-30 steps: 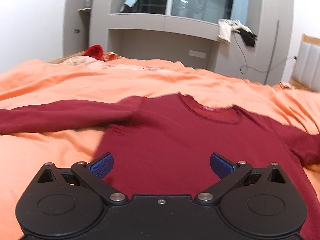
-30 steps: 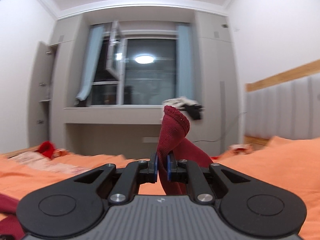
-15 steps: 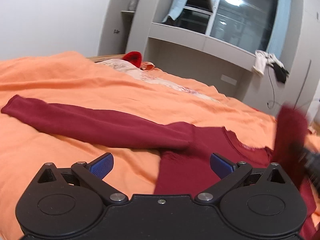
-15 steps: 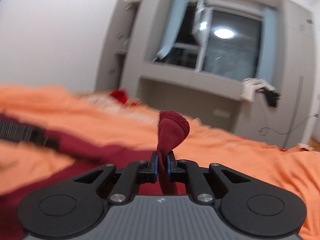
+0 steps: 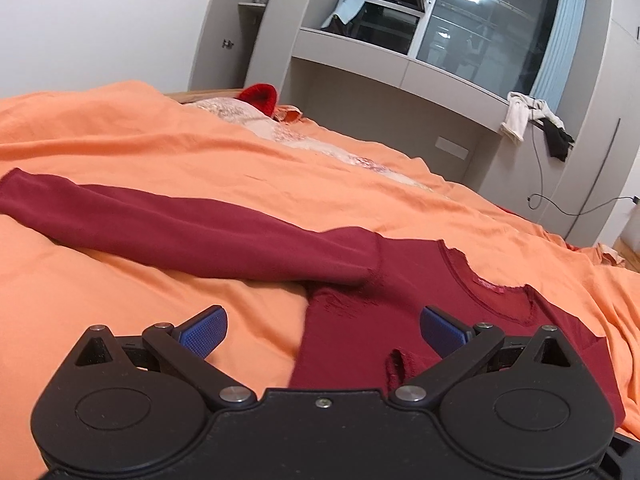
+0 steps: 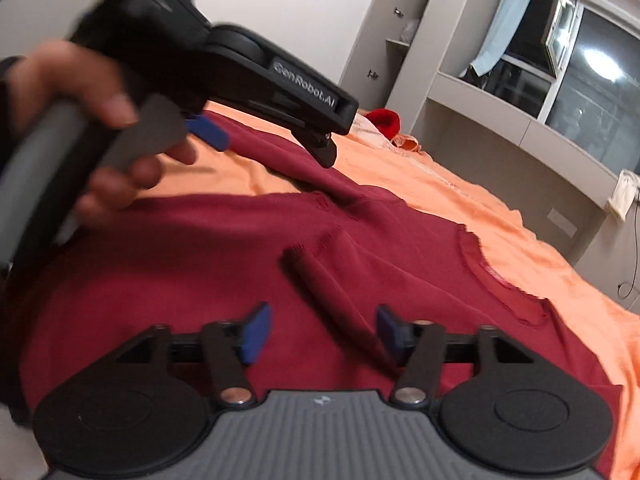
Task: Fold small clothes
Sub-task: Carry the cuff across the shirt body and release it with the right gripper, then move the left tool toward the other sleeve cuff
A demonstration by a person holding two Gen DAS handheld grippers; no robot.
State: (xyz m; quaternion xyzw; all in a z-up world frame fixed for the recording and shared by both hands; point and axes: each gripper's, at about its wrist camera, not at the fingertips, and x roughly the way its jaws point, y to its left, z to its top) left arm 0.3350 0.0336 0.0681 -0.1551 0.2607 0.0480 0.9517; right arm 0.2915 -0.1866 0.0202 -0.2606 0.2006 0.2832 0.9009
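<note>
Between the right gripper (image 6: 320, 334) pads, spread and empty, lies the right sleeve (image 6: 328, 292), folded across the dark red shirt (image 6: 180, 248) flat on the orange bedspread (image 6: 460, 204). Left gripper (image 5: 322, 328) also spread, holding nothing, hovering at the shirt's armpit; left sleeve (image 5: 180, 228) stretches out ahead-left. Risk: a pad snags the folded sleeve on pull-back and undoes the fold.

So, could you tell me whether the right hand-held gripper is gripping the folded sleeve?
Apart: in the right wrist view the right hand-held gripper is open, and the folded sleeve lies between its fingers, unclamped.
</note>
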